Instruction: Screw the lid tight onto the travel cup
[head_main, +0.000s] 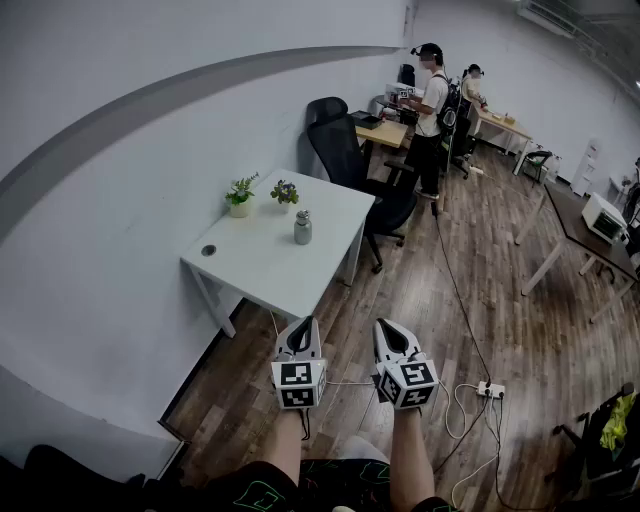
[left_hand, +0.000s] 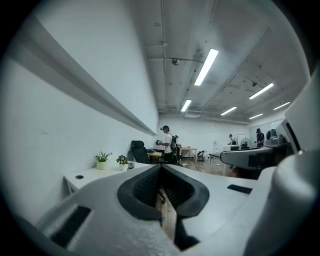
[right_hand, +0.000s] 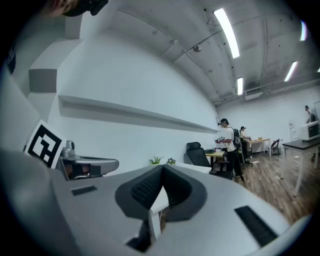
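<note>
The travel cup, a small grey tumbler with its lid on top, stands upright on the white table, well ahead of both grippers. It also shows as a small shape beside the plants in the left gripper view. My left gripper and right gripper are held side by side over the wooden floor, short of the table's near edge. Both point level toward the table. The left gripper's jaws are shut with nothing between them. The right gripper is likewise shut and empty.
Two small potted plants stand at the table's far side by the wall. A black office chair is behind the table. People work at desks farther back. A power strip and cables lie on the floor at the right.
</note>
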